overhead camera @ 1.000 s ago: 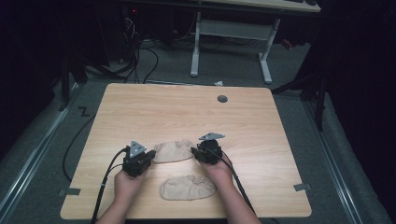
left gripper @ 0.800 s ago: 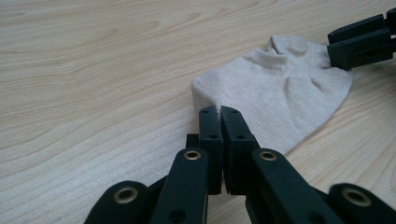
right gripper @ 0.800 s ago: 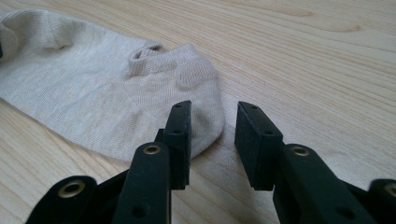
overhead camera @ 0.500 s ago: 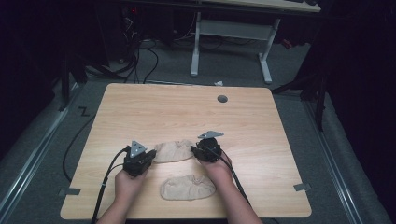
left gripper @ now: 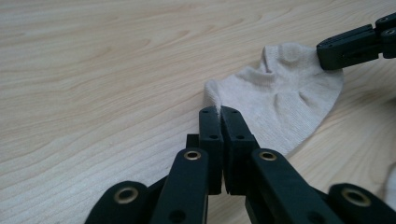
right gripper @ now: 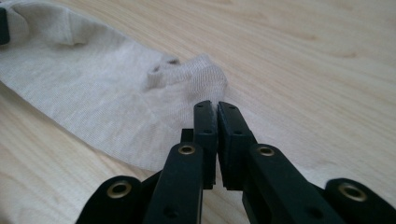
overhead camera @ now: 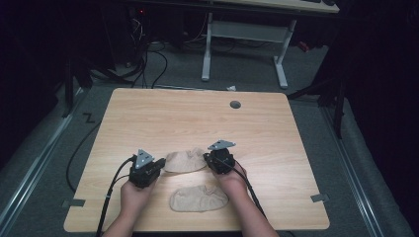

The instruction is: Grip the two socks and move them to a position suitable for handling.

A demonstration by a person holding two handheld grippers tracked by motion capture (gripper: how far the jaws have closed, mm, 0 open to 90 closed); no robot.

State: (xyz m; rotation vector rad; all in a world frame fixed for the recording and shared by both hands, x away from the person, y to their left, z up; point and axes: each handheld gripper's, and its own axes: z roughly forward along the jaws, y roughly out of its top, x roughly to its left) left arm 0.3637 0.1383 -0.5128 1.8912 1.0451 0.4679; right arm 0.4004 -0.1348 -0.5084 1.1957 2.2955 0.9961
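Currently, a beige sock point(overhead camera: 185, 161) on the bench point(overhead camera: 148, 118) is pinched at opposite ends by left tongs point(left gripper: 219, 112) and right tongs point(right gripper: 212, 106); second sock point(overhead camera: 198, 199) lies at 6 o'clock.

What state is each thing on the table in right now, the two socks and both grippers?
Left gripper: jaws shut on one end of the far sock.
Right gripper: jaws shut on its other end.
Far sock: stretched flat between the grippers.
Near sock: lying flat, untouched.

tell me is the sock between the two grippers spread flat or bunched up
Mostly spread flat: the far sock lies flat on the table, pinched at each end, with small puckers by the right gripper.
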